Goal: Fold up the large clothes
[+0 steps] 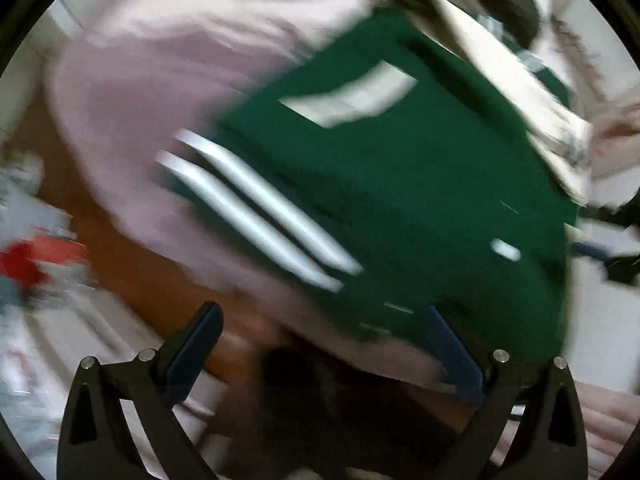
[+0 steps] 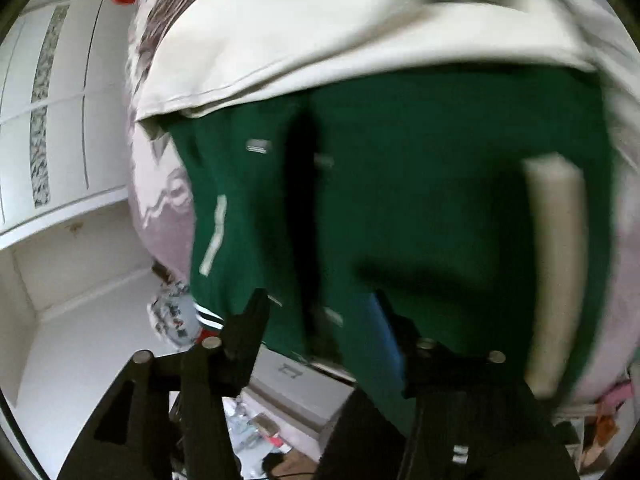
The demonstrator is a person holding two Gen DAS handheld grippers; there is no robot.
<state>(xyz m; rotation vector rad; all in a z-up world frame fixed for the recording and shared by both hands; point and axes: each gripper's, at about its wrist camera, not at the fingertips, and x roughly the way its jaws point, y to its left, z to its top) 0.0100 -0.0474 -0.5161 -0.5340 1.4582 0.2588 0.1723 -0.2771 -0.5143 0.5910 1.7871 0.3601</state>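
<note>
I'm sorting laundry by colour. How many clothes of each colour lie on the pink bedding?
Green: 1, the green garment with white stripes.
Cream: 1, the cream garment lying partly over it.
Total: 2 clothes. Blur may hide others.

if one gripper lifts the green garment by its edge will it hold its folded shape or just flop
The green garment would probably flop: it is soft cloth, and in the right wrist view it already creases and hangs past the bed's edge. It looks light for its size. Its smooth sporty fabric with white stripes may slide on the pink sheet.
</note>
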